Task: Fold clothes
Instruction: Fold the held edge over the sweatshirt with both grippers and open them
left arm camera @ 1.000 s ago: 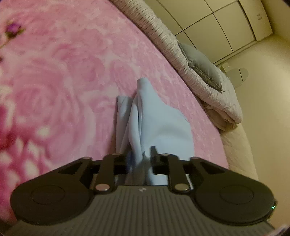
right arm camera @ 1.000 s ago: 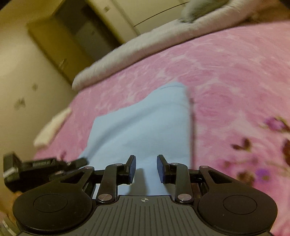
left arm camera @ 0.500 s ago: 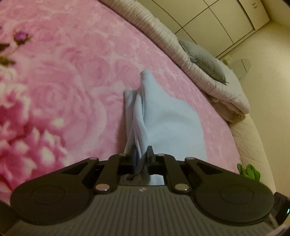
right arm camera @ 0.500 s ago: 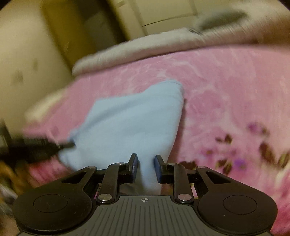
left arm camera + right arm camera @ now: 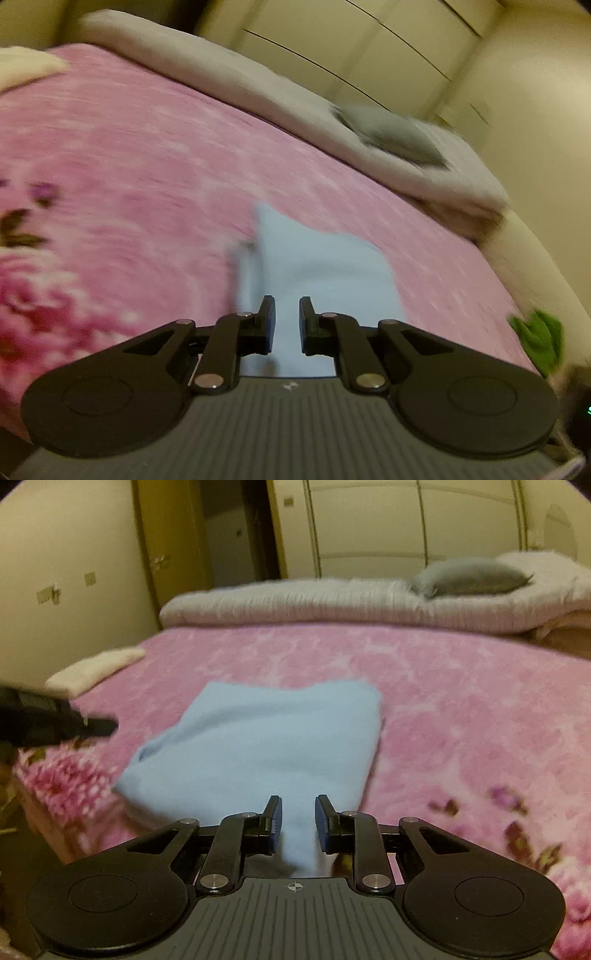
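A light blue cloth (image 5: 266,746) lies folded flat on the pink flowered blanket (image 5: 461,720). My right gripper (image 5: 298,812) is at its near edge, and a tongue of the cloth fills the gap between its pads, so it is shut on the cloth. In the blurred left wrist view the left gripper (image 5: 287,314) has its jaws a narrow gap apart, with the cloth (image 5: 325,280) showing beyond them. Seen from the right wrist view, the left gripper (image 5: 55,723) hovers just left of the cloth and does not touch it.
A rolled pale quilt (image 5: 332,605) with a grey pillow (image 5: 469,578) runs along the far side of the bed. A folded white towel (image 5: 96,668) lies at the far left corner. Something green (image 5: 539,339) sits by the bed's right edge. Wardrobe doors (image 5: 406,524) stand behind.
The left gripper pinched a raised fold of the cloth, then drew back and up off it; the cloth now lies flat. The right gripper's jaws narrowed onto the near edge and both views rolled level.
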`<action>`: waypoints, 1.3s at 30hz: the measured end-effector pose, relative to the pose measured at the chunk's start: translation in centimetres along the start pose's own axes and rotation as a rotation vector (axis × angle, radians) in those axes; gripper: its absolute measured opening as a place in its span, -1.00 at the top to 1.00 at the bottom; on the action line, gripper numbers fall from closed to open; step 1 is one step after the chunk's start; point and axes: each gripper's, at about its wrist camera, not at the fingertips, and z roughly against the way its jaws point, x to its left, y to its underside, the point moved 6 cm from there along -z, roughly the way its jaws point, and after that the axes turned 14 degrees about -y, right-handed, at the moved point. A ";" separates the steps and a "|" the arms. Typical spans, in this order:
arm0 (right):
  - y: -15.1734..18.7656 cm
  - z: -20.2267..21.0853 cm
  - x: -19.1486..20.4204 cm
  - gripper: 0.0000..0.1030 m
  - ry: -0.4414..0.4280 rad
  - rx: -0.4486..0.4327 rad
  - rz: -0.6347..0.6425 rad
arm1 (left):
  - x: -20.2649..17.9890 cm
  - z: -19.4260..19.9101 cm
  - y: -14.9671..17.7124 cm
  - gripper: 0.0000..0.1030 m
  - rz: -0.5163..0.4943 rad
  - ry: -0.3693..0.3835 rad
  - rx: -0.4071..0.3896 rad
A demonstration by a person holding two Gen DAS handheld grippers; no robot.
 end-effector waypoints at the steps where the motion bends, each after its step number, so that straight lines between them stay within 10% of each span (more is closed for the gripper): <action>1: 0.4 -0.7 0.0 0.55 0.008 0.021 -0.002 | -0.8 -0.1 0.4 0.81 -0.023 0.024 0.012; 6: 0.5 -2.1 0.4 0.54 0.016 0.097 0.072 | -1.4 -3.1 3.0 0.88 -0.113 -0.067 0.078; 19: -8.1 -5.2 -9.7 0.53 -0.084 -0.045 -0.177 | -1.8 -10.9 -7.9 0.84 -0.155 0.039 0.065; 27: -8.4 -12.0 -12.0 0.54 -0.051 0.045 -0.147 | -0.7 -16.7 -6.3 0.95 -0.269 -0.114 0.099; 39: -6.3 -3.6 -6.7 0.42 -0.048 0.001 -0.163 | -0.6 -5.8 -4.3 0.93 -0.139 -0.079 0.069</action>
